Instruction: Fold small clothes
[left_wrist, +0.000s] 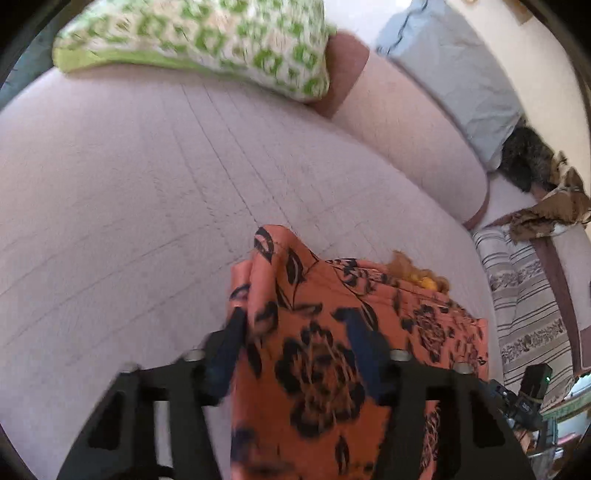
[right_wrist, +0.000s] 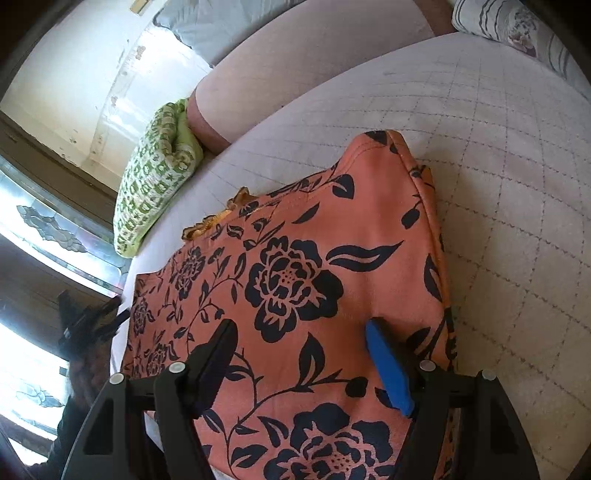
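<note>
An orange garment (right_wrist: 332, 266) with a black flower print lies folded on the pale quilted bed (right_wrist: 498, 166). My right gripper (right_wrist: 301, 325) hovers just over it with its jaws wide apart and nothing between them. In the left wrist view the same garment (left_wrist: 317, 350) bunches up between the fingers of my left gripper (left_wrist: 295, 321), whose jaws are also wide apart; a raised fold stands between them. A yellow frilly trim (left_wrist: 424, 282) shows at the garment's far edge.
A green-and-white patterned pillow (left_wrist: 207, 40) lies at the head of the bed, next to a pink bolster (left_wrist: 413, 133) and a grey pillow (left_wrist: 454, 70). A striped pillow (left_wrist: 524, 314) and brown cloth (left_wrist: 550, 210) lie at the right. A window is at the left (right_wrist: 44, 258).
</note>
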